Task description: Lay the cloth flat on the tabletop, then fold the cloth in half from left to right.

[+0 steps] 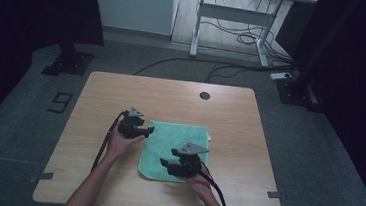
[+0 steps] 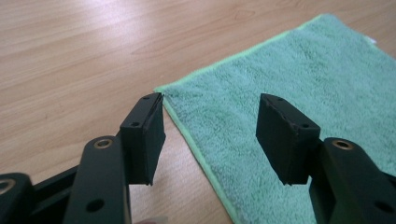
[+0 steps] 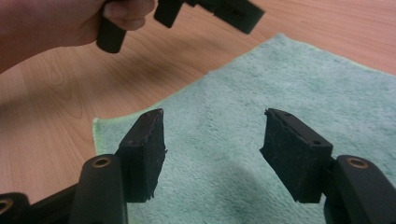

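Note:
A green towel [image 1: 175, 142] lies flat in the middle of the wooden table [image 1: 121, 92]. My left gripper [image 1: 149, 130] hovers at the towel's far left corner. In the left gripper view that gripper [image 2: 212, 100] is open, and the corner of the towel [image 2: 303, 84] sits between its jaws without touching them. My right gripper [image 1: 166, 166] is over the towel's near edge, pointing left. It [image 3: 215, 114] is open and low above the towel [image 3: 289, 74], near its near left corner. Across the towel, the other hand holds the left gripper [image 3: 210, 11].
A round cable hole [image 1: 204, 95] sits near the table's far edge. Small tape marks [image 1: 42, 176] flag the near corners. Beyond the table stand a white desk frame with floor cables [image 1: 238, 17] and a black stand base [image 1: 68, 63].

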The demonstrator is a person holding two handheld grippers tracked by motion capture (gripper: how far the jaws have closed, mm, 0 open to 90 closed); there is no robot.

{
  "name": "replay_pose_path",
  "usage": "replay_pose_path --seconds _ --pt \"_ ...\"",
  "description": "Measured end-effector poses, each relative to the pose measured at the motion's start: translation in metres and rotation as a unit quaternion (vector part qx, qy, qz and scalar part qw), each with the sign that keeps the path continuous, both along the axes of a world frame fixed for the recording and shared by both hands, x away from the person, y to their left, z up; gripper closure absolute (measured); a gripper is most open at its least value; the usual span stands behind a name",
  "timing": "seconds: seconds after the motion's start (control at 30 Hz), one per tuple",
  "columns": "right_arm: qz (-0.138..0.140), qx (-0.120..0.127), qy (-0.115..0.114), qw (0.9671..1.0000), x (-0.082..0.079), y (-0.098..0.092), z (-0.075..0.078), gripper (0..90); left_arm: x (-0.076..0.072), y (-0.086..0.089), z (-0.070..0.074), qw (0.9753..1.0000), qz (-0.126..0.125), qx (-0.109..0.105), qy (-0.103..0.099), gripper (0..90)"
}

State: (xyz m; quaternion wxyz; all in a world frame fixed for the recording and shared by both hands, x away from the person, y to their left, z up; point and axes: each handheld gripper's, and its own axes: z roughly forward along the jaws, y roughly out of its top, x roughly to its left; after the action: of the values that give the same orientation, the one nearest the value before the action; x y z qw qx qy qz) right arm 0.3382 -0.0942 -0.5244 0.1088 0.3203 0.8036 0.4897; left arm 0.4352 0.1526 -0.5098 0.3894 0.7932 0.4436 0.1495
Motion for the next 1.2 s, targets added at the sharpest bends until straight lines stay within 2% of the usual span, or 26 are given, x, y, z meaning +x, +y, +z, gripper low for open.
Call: replay_pose_path --seconds 0.23,0.47,0.7,0.77,1.2 --pt "0.006 0.001 0.002 1.0 -0.002 0.006 -0.003 39.0 0.006 -0.001 -0.005 0.9999 0.01 0.002 0.006 42.8" --pt "0.015 -0.002 -0.001 0.9999 -0.003 0.013 -0.002 39.0 0.019 0.001 -0.007 0.9998 0.016 -0.001 0.009 43.0" --pt "0.023 -0.002 -0.003 0.9997 -0.003 0.02 -0.001 39.1 0.031 -0.004 -0.006 0.9999 0.011 0.005 0.009 42.4" --pt "0.024 -0.001 -0.003 0.9997 -0.003 0.022 -0.002 39.2 0.034 -0.004 -0.007 0.9999 0.013 0.005 0.002 43.0" --pt "0.03 -0.003 -0.002 0.9995 -0.007 0.026 -0.004 39.6 0.052 -0.002 -0.021 0.9995 0.018 0.015 0.019 44.1"
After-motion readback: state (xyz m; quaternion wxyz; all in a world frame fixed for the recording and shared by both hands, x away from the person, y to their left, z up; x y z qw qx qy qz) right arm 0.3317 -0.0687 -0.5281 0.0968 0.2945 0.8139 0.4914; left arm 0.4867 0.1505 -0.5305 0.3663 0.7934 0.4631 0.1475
